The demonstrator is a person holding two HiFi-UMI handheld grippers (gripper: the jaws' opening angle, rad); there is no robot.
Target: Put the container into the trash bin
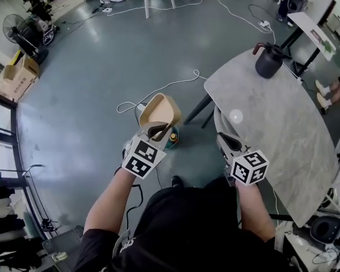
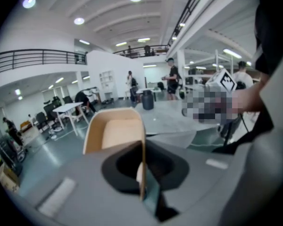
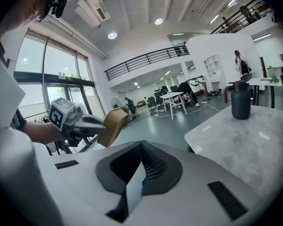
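Head view: left gripper (image 1: 158, 130) is clamping the container (image 1: 158, 112) by its near wall. In the left gripper view the jaws are pinching together on the thin tan edge. The container is hanging tilted with its open side facing the camera, over the grey floor (image 1: 102, 67), just left of the table (image 1: 283, 129) and touching neither.

Right gripper (image 1: 224, 139) is sitting by the table's left edge with its jaws together and nothing between them.

A dark jug (image 1: 270, 61) is standing at the table's far end. A white cable (image 1: 164, 88) is lying on the floor beyond the container. A small teal-and-orange thing (image 1: 173, 139) is showing on the floor just right of the left gripper — can't tell what it is.
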